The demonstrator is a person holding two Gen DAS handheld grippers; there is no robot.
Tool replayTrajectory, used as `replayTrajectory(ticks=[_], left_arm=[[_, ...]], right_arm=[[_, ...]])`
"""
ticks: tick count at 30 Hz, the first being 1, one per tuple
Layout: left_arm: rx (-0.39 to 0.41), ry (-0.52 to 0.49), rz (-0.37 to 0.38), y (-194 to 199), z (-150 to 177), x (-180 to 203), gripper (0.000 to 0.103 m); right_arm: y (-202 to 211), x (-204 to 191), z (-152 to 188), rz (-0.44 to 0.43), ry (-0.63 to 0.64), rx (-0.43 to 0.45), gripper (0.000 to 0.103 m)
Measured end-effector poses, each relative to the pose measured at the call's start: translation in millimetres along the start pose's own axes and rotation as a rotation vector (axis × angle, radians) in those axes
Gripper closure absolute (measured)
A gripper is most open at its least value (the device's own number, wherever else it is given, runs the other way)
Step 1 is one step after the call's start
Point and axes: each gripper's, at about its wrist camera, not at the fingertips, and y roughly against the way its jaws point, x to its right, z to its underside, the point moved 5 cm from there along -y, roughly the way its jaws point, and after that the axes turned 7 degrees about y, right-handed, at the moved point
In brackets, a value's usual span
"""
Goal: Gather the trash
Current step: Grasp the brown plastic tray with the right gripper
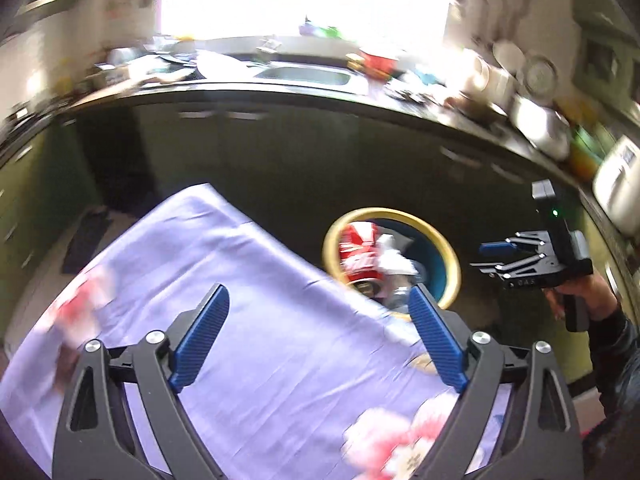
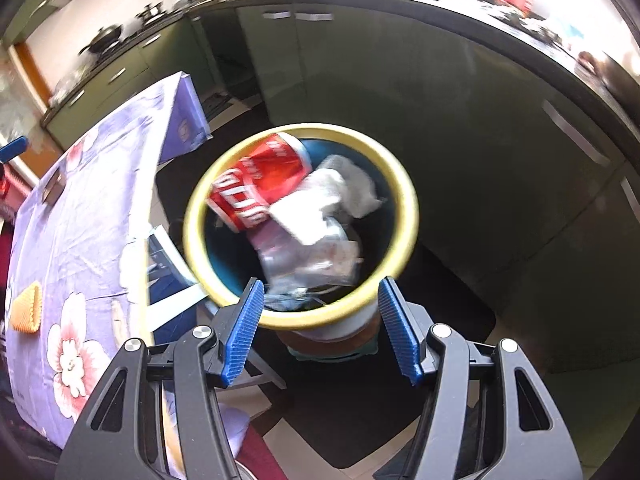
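In the left wrist view, the left gripper (image 1: 320,328) stands wide open over the flowered purple tablecloth (image 1: 224,280), with nothing between its blue pads. Beyond its right finger, past the table's edge, sits the yellow-rimmed bin (image 1: 448,256), already holding a red can (image 1: 360,252) and crumpled white paper (image 1: 394,256). The right gripper (image 1: 490,256) shows off to the right, in a person's hand (image 1: 588,300), close beside the bin's rim; its fingers look parted, though the blur makes that hard to judge.

In the right wrist view, the right gripper (image 2: 320,328) hangs just above the near side of the bin (image 2: 200,208), jaws partly open and empty. The red can (image 2: 260,184) lies tilted against the rim, long axis running from lower left to upper right, with the white paper (image 2: 320,200) and some clear plastic (image 2: 304,256) beside it. On the tablecloth (image 2: 80,220), well left of these tongs, lies an orange ridged piece (image 2: 27,309), probably the next trash. It sits on the left gripper's side of the table, so that hand seems better placed to take it.
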Motion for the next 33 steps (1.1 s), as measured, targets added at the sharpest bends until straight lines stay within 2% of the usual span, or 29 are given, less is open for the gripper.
replayTrajectory(ticks=[4, 8, 11, 14, 17, 21, 23, 26, 29, 33], left_arm=[[0.065, 0.095, -0.075, 41, 30, -48, 0.014], [0.085, 0.184, -0.144, 73, 69, -93, 0.014], [0.087, 0.234, -0.163, 89, 98, -119, 0.014], [0.086, 0.249, -0.184, 100, 121, -133, 0.014], [0.08, 0.232, -0.225, 106, 139, -140, 0.014], [0.081, 0.242, -0.198, 111, 153, -141, 0.014], [0.081, 0.253, -0.188, 112, 158, -143, 0.014], [0.08, 0.253, -0.167, 112, 159, -140, 0.014], [0.082, 0.24, -0.149, 112, 158, -135, 0.014], [0.083, 0.235, -0.131, 112, 158, -130, 0.014]], right_arm=[[-8, -51, -19, -0.041, 0.102, -0.013, 0.044], [-16, -114, -45, -0.091, 0.225, -0.017, 0.044], [-23, -176, -71, -0.152, 0.33, -0.009, 0.044], [-31, -225, -93, -0.201, 0.408, -0.006, 0.042], [-42, -286, -124, -0.285, 0.476, -0.008, 0.04], [-52, -359, -153, -0.408, 0.578, -0.015, 0.037], [-57, -390, -164, -0.452, 0.618, -0.026, 0.03], [-67, -428, -172, -0.467, 0.686, -0.038, 0.022], [-87, -459, -176, -0.421, 0.746, -0.066, 0.021], [-112, -476, -179, -0.356, 0.794, -0.087, 0.021]])
